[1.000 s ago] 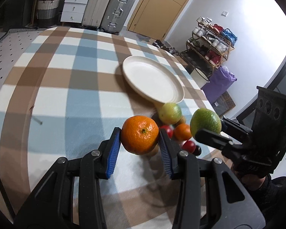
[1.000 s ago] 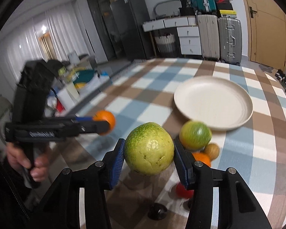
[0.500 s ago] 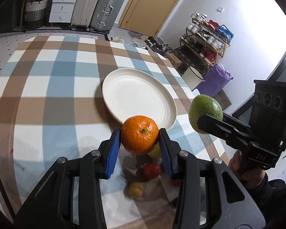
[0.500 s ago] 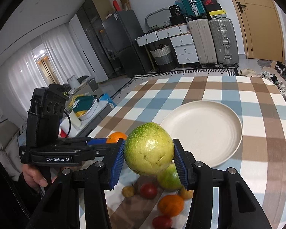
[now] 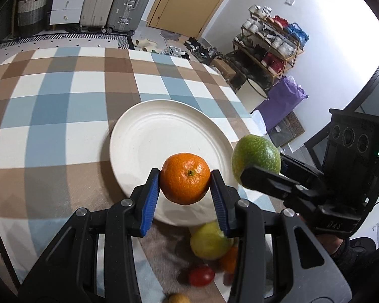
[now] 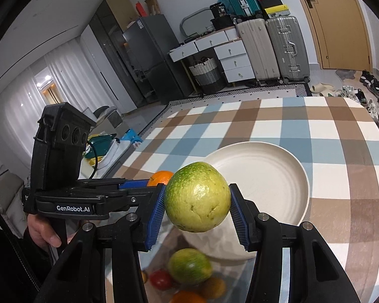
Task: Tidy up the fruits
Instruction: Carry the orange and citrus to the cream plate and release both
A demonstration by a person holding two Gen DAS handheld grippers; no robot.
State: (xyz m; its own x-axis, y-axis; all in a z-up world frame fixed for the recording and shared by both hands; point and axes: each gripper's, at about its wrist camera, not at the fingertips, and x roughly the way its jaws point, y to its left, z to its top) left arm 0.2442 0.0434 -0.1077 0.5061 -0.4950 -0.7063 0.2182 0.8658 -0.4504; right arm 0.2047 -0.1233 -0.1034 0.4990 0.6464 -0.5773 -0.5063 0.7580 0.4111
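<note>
Gripping across its middle, the left gripper [image 5: 185,185] holds a mandarin orange [image 5: 185,178] aloft above the near rim of the white plate [image 5: 149,136], while the right gripper [image 6: 197,210] clamps a green guava [image 6: 197,197] aloft beside it. Both look light and firm, though the mandarin's thin, smooth skin would likely bruise under hard squeezing. More fruit, including a cherry tomato [image 5: 201,276], lies on the checked tablecloth [image 5: 50,96] just before the plate.

Two suitcases [image 6: 273,48] stand by a white chest of drawers [image 6: 230,58] beside a wooden door [image 6: 338,22]. A dark fridge [image 6: 151,58] (curtains [image 6: 63,80] to its left) faces a shoe rack [image 5: 270,43].
</note>
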